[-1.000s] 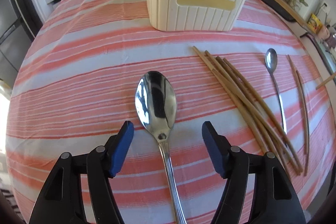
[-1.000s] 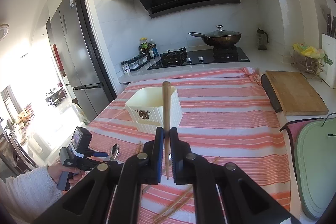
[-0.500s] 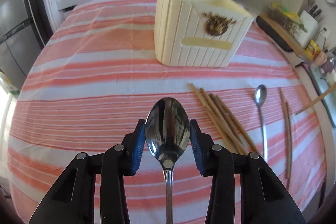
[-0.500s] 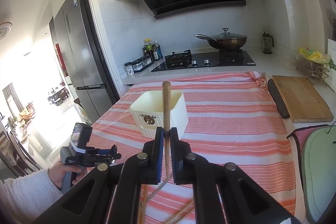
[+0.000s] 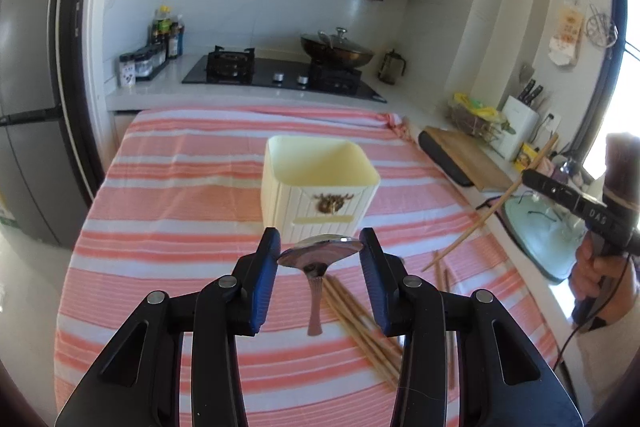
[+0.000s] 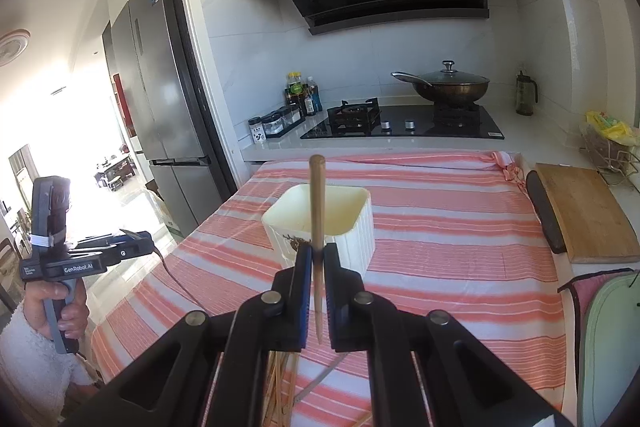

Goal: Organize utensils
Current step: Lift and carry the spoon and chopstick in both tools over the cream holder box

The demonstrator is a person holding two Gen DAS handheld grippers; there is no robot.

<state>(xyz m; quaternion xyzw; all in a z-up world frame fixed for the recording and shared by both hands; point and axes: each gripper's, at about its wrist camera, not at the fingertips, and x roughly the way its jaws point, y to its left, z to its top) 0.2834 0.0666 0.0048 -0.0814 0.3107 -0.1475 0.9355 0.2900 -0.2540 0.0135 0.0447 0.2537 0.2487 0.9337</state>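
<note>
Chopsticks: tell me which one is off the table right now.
The single chopstick clamped upright between the right gripper jaws, in front of the cream holder. The other chopsticks lie flat on the striped cloth.

White tiled wall [image 6: 400, 51], grey fridge [image 6: 160, 99], sunlit doorway [image 6: 80, 131]

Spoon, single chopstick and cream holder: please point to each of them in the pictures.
spoon [image 5: 320, 251], left wrist view, on its bowl.
chopstick [image 6: 318, 203], right wrist view, on its upper shaft.
cream holder [image 5: 320, 203], left wrist view, on its front wall.

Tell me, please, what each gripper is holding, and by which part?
Left gripper: spoon, by its bowl. Right gripper: chopstick, around mid-length.
</note>
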